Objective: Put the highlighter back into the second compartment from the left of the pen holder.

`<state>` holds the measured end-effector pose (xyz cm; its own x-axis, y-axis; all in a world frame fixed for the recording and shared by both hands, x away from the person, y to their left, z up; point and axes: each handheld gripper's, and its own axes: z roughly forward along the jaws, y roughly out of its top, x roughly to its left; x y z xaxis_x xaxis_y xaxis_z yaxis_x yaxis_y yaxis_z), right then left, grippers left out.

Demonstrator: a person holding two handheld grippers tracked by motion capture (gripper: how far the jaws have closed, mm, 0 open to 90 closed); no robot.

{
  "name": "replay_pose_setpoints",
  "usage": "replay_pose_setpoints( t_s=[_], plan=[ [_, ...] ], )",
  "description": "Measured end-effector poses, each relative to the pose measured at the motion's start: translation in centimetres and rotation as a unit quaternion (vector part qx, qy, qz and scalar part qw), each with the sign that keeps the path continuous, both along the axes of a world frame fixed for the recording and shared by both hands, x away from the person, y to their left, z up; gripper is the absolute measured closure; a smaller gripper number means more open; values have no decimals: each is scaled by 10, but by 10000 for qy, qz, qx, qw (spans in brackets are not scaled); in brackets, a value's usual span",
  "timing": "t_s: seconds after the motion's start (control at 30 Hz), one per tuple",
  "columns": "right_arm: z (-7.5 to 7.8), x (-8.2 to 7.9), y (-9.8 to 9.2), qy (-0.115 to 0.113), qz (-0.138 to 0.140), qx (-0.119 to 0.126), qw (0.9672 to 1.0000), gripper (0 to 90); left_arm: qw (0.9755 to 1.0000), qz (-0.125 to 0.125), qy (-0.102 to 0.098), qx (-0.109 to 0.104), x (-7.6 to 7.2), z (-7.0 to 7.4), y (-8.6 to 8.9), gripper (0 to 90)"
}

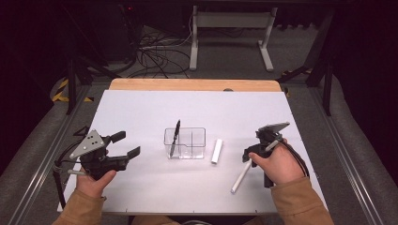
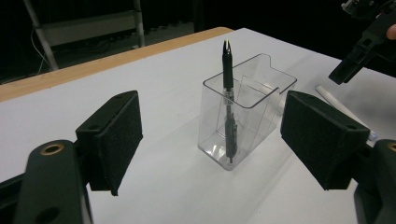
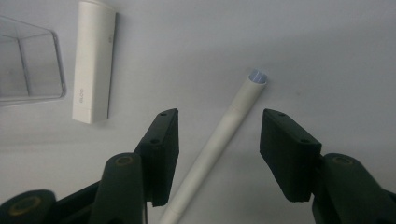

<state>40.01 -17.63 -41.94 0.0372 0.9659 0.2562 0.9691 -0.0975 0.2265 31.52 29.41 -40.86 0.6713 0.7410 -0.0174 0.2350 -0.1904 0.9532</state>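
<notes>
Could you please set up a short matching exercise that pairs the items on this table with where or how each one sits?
Things:
1. black pen
2. long white pen
3. white rectangular stick
4. left hand-held gripper

States:
A. lying flat just right of the clear holder
B. standing upright inside the clear holder
C. open, holding nothing
D. lying on the table between open jaws

Pairs: 1-B, 2-D, 3-A, 4-C

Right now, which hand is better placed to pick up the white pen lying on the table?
Right. The right gripper straddles the white pen with open jaws not yet touching it. The left gripper hangs apart, facing the clear holder.
</notes>
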Motion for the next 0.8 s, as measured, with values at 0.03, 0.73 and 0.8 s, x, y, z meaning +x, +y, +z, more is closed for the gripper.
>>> replay_pose_setpoints(
  t_s=[0.03, 0.73, 0.8],
  plan=[
    [-1, 1, 0, 36, -41, -12, 10000, 484, 10000, -2, -2, 1, 0, 0, 0, 214],
    [-10, 5, 0, -106, -480, -112, 9987, 616, 10000, -37, 16, -17, 2, 0, -3, 214],
    [-11, 4, 1, -33, -534, -153, 9984, 623, 10000, -41, -3, -2, 3, 0, -3, 214]
  ],
)
